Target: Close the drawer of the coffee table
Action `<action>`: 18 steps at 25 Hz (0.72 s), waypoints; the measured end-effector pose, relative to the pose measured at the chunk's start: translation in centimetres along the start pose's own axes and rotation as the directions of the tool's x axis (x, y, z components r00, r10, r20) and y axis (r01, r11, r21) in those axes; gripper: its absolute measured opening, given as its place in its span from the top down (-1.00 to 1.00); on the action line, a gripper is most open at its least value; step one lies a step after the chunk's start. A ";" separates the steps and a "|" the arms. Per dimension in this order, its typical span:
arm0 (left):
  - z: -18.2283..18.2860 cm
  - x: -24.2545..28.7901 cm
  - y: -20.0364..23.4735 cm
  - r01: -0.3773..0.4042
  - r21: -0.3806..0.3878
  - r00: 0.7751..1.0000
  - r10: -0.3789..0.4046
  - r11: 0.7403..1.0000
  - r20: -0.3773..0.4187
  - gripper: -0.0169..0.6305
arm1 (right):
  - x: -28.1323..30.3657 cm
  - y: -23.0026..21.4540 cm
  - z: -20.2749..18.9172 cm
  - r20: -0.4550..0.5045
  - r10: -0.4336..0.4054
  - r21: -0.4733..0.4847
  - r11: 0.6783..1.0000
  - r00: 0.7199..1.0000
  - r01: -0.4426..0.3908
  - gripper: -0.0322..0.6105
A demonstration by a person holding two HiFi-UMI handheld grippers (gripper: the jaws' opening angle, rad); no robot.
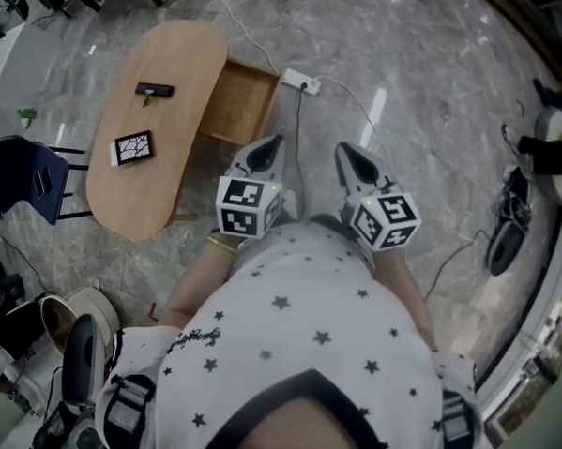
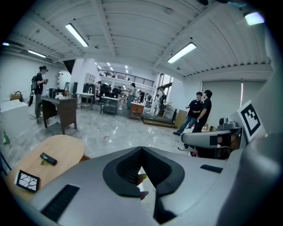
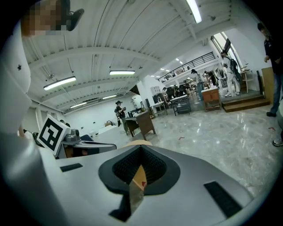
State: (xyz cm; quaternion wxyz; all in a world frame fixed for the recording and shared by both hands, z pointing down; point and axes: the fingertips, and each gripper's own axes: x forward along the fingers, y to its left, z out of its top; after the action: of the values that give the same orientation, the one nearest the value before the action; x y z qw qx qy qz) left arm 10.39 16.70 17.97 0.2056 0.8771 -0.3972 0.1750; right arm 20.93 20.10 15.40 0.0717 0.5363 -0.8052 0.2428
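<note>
**Drawer open, both grippers shut and empty, neither on it**

My left gripper (image 1: 272,143) has its jaws pressed together with nothing between them. In its own view the dark pads meet at the tip, and only floor shows through the gap below. My right gripper (image 1: 345,151) is the same, with its jaws closed and nothing held. I hold the two side by side in front of me, both angled a little downward. Neither touches anything.

In the head view, the drawer (image 1: 238,104) lies at about 11 o'clock from the left gripper's tip, near it but clearly apart. From the right gripper it sits nearer 10 o'clock and a bit further off. It stands pulled well out of the long side of the coffee table (image 1: 172,54), with its wooden inside showing and its front edge turned toward me. I judge that nothing of the task is done. I have yet to reach the drawer front, set a closed tip against it and push it in under the tabletop.

On the tabletop, at 10 o'clock from the left gripper, lie a small black bar (image 1: 154,91) and a black card with a white crack pattern (image 1: 133,148). A white power strip (image 1: 298,80) lies on the floor at 12 o'clock, just past the drawer's corner.
</note>
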 end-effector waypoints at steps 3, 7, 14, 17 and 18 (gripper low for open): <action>0.1 0.4 1.6 -0.021 -0.016 1.000 0.021 1.000 -0.006 0.92 | 1.6 0.3 0.2 -0.009 0.019 0.000 1.000 1.000 -0.019 0.88; 0.5 0.9 2.9 -0.040 -0.034 0.999 0.040 0.999 -0.004 0.92 | 3.0 0.3 1.0 -0.001 0.029 -0.007 1.000 1.000 -0.029 0.88; 0.5 1.0 5.4 -0.099 -0.060 0.995 0.099 0.993 -0.004 0.92 | 5.1 0.2 1.7 -0.016 0.059 -0.009 0.998 0.998 -0.059 0.88; 0.5 1.2 6.5 -0.127 -0.075 0.992 0.128 0.989 -0.003 0.92 | 6.4 0.1 1.9 -0.027 0.078 -0.012 0.997 0.997 -0.079 0.88; 0.4 1.2 6.8 -0.137 -0.082 0.991 0.137 0.987 -0.003 0.92 | 6.8 0.0 2.0 -0.030 0.087 -0.016 0.996 0.996 -0.088 0.88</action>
State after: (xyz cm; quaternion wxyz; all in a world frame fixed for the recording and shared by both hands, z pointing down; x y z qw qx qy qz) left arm 6.00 11.68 19.68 0.2285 0.8388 -0.4636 0.1708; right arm 18.40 13.57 16.21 0.0773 0.4964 -0.8287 0.2466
